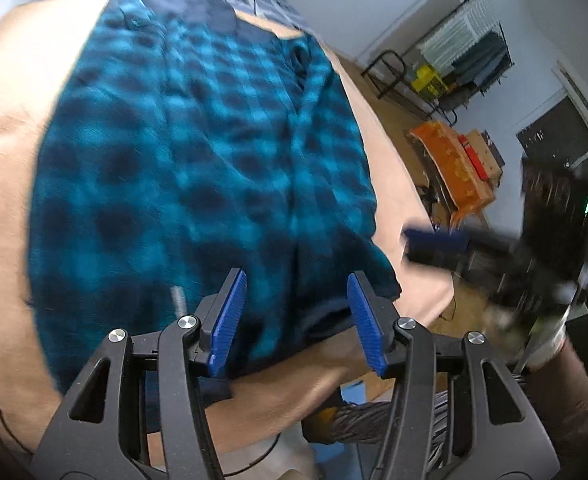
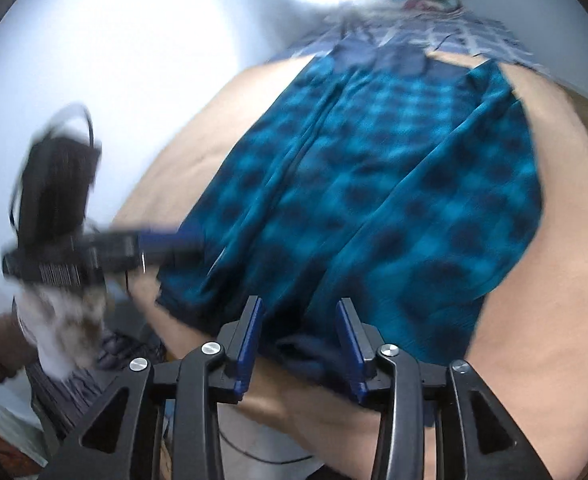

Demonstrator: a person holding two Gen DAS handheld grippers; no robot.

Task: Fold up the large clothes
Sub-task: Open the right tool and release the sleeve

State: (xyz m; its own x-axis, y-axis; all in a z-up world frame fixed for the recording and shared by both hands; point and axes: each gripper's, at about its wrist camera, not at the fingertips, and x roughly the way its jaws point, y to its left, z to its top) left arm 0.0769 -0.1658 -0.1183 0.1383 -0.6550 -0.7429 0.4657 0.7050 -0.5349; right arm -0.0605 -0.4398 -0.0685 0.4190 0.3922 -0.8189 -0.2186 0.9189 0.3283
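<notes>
Both the left claw (image 1: pixel 297 318) and right claw (image 2: pixel 299 340) gape empty over the plaid garment's (image 1: pixel 198 168) hem; a shallow pinch might grab 1 layer and drag it askew

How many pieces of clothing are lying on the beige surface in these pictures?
1. A single blue-and-black checkered garment lies spread flat over the beige surface, its near hem just ahead of both open grippers. Anything lying underneath it would be hidden.

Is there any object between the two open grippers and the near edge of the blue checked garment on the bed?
Nothing visible stands in the way. The left gripper and the right gripper are both open, right at the near hem of the blue checked garment, which lies flat on the tan bed cover. Only bare fabric shows between the pads.
</notes>
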